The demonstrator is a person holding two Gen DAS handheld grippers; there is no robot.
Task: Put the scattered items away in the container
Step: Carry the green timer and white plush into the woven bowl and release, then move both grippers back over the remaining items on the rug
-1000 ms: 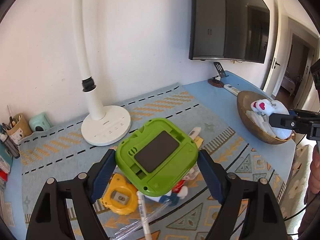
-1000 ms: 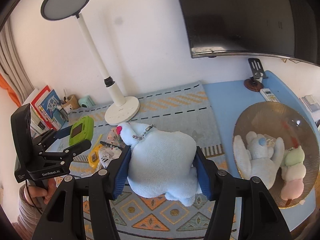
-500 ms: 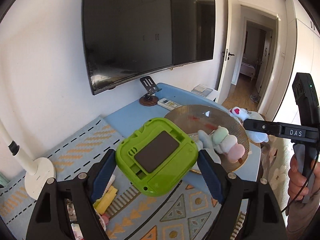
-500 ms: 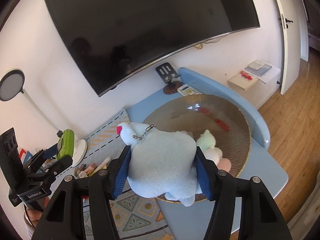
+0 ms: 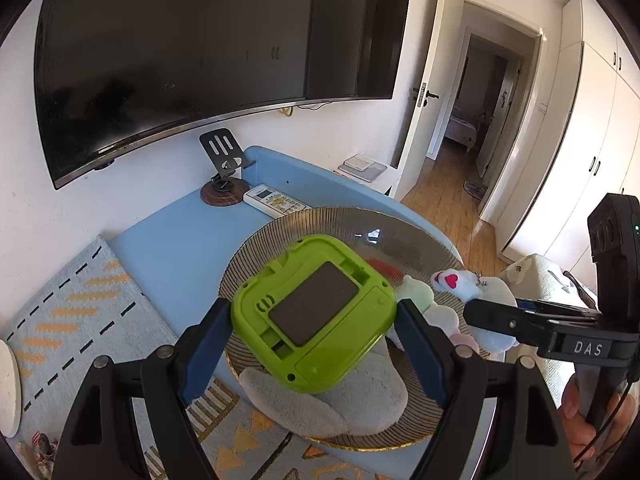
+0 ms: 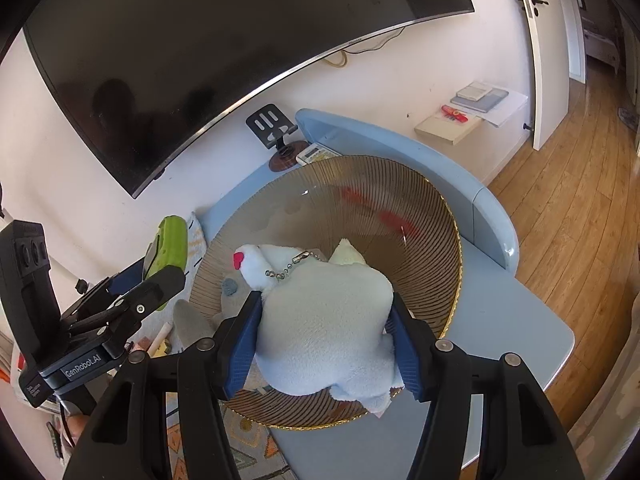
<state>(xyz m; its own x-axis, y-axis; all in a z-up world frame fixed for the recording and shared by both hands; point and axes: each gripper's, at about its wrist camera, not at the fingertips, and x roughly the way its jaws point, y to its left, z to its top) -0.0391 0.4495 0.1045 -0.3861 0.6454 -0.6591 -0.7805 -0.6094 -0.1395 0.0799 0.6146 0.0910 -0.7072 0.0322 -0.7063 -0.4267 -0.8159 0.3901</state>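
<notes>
Both loads hang over the ribbed, gold-rimmed amber glass bowl (image 6: 432,240) at once, and that crowding looks like the main hazard: if the two are let go together, the hard green plastic toy console with a dark panel on its back (image 5: 314,312) could land on the glass wall or bounce off the grey plush toy (image 5: 348,400) already lying in the lower part of the bowl in the left wrist view, and slide over the near rim onto the patterned blue and orange mat (image 5: 68,300). The bowl also sits close to the edge of the pale blue table (image 6: 532,320), at the right of the right wrist view, with wooden floor beyond, so a knock from either tool might push it outward. The pale blue and white plush animal with a bead chain at its neck (image 6: 324,320) bulges well past the pads and hangs partly over the near rim, so I judge it may snag there or tip outward when released. The left gripper (image 5: 314,322) has its jaws at middling width, clamped on the two opposite sides of the console at the centre of its frame, above the left half of the bowl. The right gripper (image 6: 326,334) has its jaws spread fairly wide, squeezing the plush animal's body between the blue pads (image 6: 240,344), low in the frame's centre, above the bowl's near side. A pastel green and pink soft toy (image 5: 416,288) already rests inside.
</notes>
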